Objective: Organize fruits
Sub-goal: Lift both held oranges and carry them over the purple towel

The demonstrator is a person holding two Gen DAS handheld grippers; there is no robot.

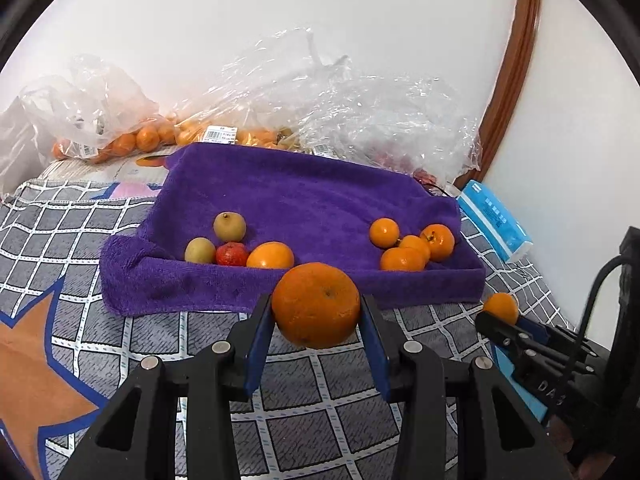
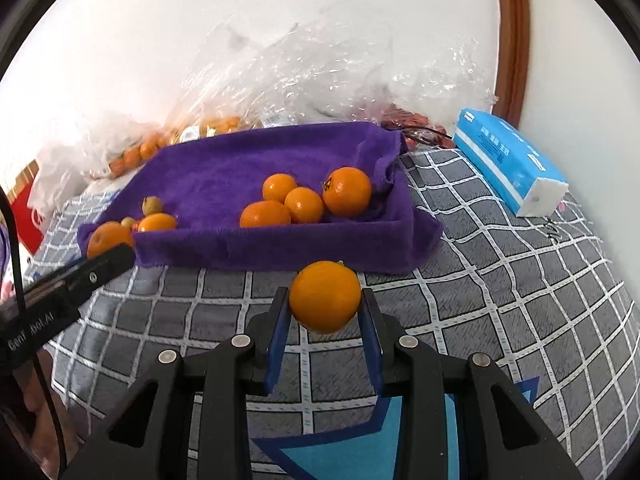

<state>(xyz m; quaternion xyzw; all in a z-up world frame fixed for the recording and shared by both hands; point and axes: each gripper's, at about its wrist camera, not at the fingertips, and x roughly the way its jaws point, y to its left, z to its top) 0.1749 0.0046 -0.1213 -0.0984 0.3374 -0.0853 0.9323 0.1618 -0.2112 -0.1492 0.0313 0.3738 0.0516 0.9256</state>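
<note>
While each hand-held gripper carries a fruit just short of the purple towel tray [image 1: 280, 196], the sorting looks partly done. The left hand-held gripper [image 1: 316, 316] is clamped on a large orange [image 1: 316, 304], its blue pads pressing both sides, held above the checked bedspread [image 1: 60, 216] just in front of the tray's near wall. The right hand-held gripper [image 2: 325, 308] is clamped on a smaller orange [image 2: 325, 296], likewise held in front of the near wall, toward the tray's right half.

Inside the tray two groups already lie. At its right end sit four small oranges [image 2: 304, 200], touching or nearly touching one another. At its left end is a mixed cluster: two greenish-brown round fruits [image 1: 229, 226], a red fruit [image 1: 231, 254] and one orange fruit [image 1: 270, 255], pressed close together against the near wall. The middle of the tray is bare.

Behind the tray, against the wall, plastic bags [image 1: 120, 136] hold many more oranges and some red fruit, so I judge that a good deal is left to bring over. A blue tissue pack [image 2: 508, 160] lies to the right of the tray. The two held fruits have yet to go in; the smaller would probably join the right-hand group.
</note>
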